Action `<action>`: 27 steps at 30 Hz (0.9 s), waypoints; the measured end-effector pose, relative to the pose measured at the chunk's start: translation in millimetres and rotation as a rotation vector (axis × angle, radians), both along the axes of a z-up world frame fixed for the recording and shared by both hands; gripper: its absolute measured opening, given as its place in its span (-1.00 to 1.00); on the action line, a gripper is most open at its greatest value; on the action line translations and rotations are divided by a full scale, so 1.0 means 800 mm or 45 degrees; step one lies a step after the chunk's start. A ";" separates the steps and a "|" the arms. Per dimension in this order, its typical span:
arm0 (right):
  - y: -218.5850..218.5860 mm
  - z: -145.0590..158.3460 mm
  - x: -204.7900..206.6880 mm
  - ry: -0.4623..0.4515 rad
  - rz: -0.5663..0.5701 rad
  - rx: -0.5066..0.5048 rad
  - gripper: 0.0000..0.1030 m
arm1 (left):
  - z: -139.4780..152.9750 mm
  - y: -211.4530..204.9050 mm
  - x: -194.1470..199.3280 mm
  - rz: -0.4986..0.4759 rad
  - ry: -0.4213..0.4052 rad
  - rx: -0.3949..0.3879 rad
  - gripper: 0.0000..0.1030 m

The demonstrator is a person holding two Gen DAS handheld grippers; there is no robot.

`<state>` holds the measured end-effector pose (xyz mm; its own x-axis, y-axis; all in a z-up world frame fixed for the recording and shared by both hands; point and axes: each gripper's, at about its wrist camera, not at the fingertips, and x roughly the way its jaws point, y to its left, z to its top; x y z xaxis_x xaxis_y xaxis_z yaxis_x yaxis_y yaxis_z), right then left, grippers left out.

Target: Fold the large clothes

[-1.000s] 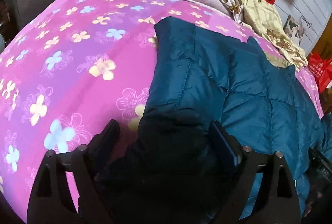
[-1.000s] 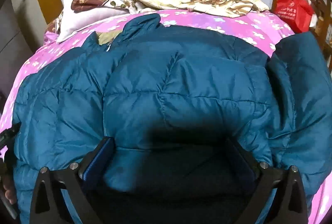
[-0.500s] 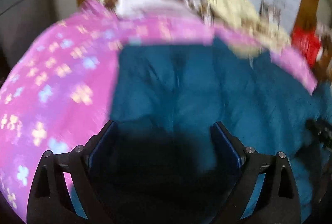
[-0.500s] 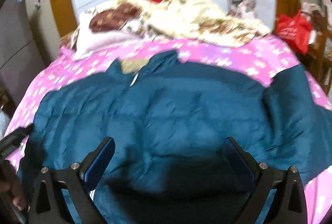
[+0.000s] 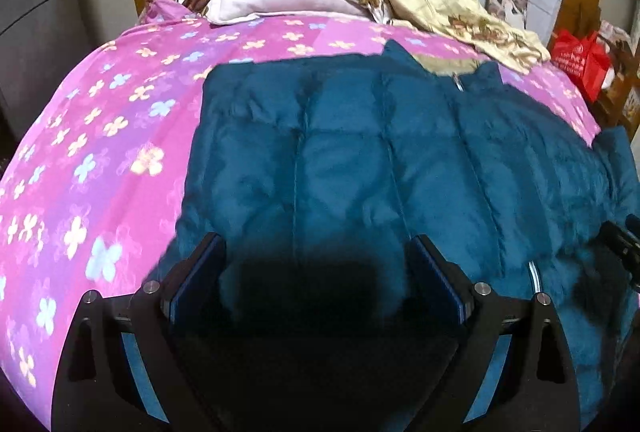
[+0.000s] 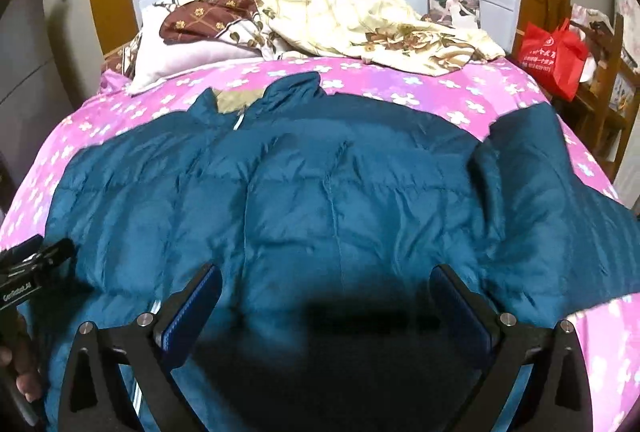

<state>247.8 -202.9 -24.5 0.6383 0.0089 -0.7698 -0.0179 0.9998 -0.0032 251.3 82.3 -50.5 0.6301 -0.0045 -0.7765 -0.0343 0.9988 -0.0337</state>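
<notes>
Barely started by the look of it, probably just past the spread-flat stage. Left gripper (image 5: 316, 272) spread wide over the near hem, nothing pinched, and right gripper (image 6: 326, 294) same deal, fingers wide apart with only shadowed fabric below. Teal puffer jacket (image 6: 320, 183) lying front up across the pink floral bedspread (image 5: 100, 135), zip closed as far as visible, collar (image 6: 292, 87) pointing away toward the pillow (image 6: 180, 59). Left-side sleeve looks already tucked in, giving a straight edge there, though hard to be sure. Right sleeve (image 6: 552, 167) flopped out past the body toward the red bag (image 6: 556, 51), so still to fold in, then the body folds. Puffy, slippery-looking quilted shell, lightly wrinkled
</notes>
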 end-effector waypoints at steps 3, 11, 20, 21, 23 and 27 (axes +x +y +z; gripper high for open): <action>-0.001 0.012 -0.033 0.000 -0.009 0.049 1.00 | 0.003 -0.004 -0.030 -0.014 0.020 -0.018 0.81; -0.011 -0.011 -0.149 0.026 -0.034 0.019 1.00 | -0.025 -0.014 -0.105 -0.031 0.108 0.020 0.81; -0.026 -0.054 -0.154 0.079 -0.037 0.008 1.00 | -0.034 -0.016 -0.114 -0.011 0.045 0.035 0.85; -0.027 -0.055 -0.153 0.082 -0.040 0.012 1.00 | -0.035 -0.015 -0.113 -0.011 0.047 0.027 0.85; -0.028 -0.056 -0.152 0.090 -0.040 0.013 1.00 | -0.036 -0.014 -0.114 -0.010 0.052 0.022 0.86; -0.027 -0.058 -0.152 0.097 -0.039 0.023 1.00 | -0.036 -0.015 -0.113 -0.009 0.057 0.027 0.90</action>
